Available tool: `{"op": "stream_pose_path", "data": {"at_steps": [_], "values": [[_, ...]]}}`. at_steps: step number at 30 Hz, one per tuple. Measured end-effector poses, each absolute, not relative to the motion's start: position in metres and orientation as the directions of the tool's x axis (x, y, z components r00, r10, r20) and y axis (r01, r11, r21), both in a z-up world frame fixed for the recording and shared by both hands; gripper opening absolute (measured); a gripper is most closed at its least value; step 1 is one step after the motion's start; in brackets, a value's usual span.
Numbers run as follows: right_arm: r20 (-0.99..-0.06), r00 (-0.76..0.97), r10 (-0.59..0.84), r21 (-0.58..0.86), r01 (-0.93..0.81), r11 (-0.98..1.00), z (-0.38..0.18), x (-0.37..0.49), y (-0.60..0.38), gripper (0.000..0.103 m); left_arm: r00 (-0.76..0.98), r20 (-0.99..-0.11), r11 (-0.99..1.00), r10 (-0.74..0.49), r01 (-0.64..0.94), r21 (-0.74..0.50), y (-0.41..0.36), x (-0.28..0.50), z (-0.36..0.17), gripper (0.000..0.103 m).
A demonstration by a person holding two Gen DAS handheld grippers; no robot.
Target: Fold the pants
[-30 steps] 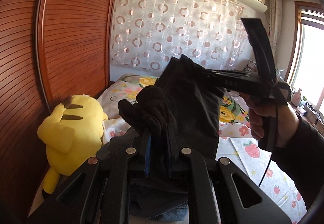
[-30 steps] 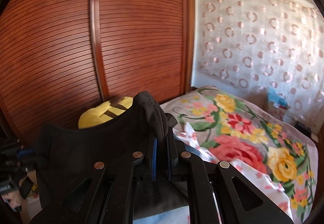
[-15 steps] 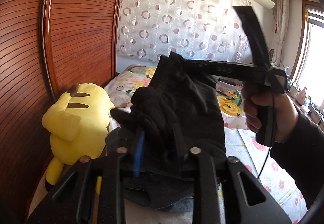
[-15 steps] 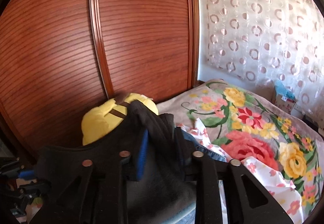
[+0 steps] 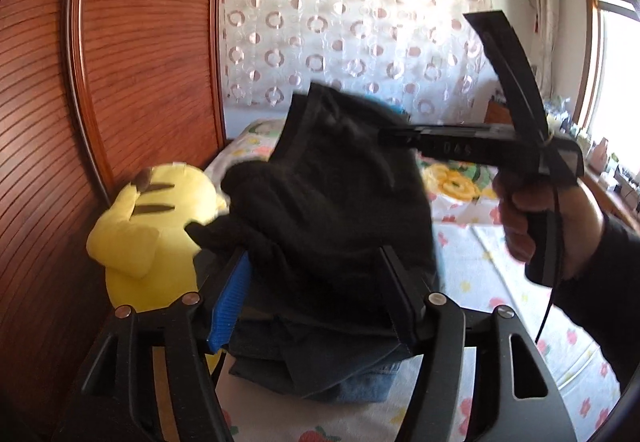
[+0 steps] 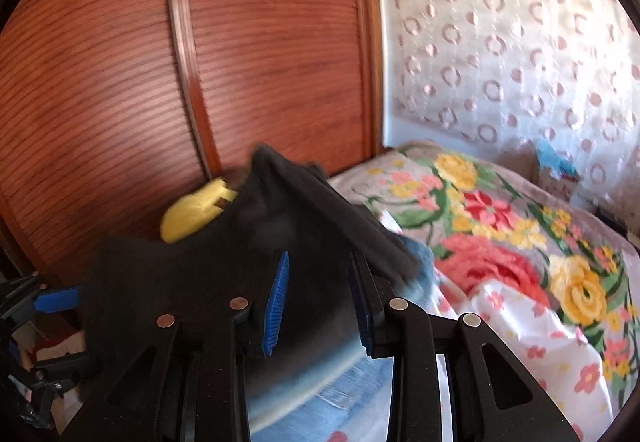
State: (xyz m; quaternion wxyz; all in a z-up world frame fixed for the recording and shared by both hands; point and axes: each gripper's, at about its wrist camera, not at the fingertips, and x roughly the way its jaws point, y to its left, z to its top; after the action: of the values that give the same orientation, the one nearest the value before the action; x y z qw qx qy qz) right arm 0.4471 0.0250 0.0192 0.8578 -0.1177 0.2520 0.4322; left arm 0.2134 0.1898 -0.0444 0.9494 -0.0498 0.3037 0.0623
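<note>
Folded black pants (image 5: 340,210) lie bunched on a small pile of clothes on the bed. My left gripper (image 5: 316,254) straddles their near edge; its jaws are opening, and the cloth bulges between the pads without being pinched. My right gripper (image 6: 318,262) is open too, both blue pads bare, with the black pants (image 6: 192,282) sagging between and beyond them. In the left wrist view the right gripper (image 5: 386,140) reaches in from the right to the pants' far edge, held by a hand (image 5: 560,226). The left gripper's blue pad (image 6: 56,300) shows at the right wrist view's left edge.
Blue jeans (image 5: 360,386) lie under the black pants. A yellow plush toy (image 5: 148,226) sits against the slatted wooden wardrobe doors (image 5: 140,62) on the left. A floral blanket (image 6: 500,242) covers the bed to the right, and a patterned curtain (image 5: 360,22) hangs behind.
Both grippers were shut on the black cloth; their jaws have since spread and let it go. The pants have slumped lower onto the pile, and the right gripper has dipped.
</note>
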Motion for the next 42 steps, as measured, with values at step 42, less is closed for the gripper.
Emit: {"op": "stream_pose_path", "data": {"at_steps": [42], "values": [[-0.404,0.773,0.490,-0.001,-0.536,0.844,0.048,0.168,-0.164,0.048,0.845,-0.526,0.995,-0.095,0.094,-0.029,0.070,0.137,-0.013,0.080]]}}
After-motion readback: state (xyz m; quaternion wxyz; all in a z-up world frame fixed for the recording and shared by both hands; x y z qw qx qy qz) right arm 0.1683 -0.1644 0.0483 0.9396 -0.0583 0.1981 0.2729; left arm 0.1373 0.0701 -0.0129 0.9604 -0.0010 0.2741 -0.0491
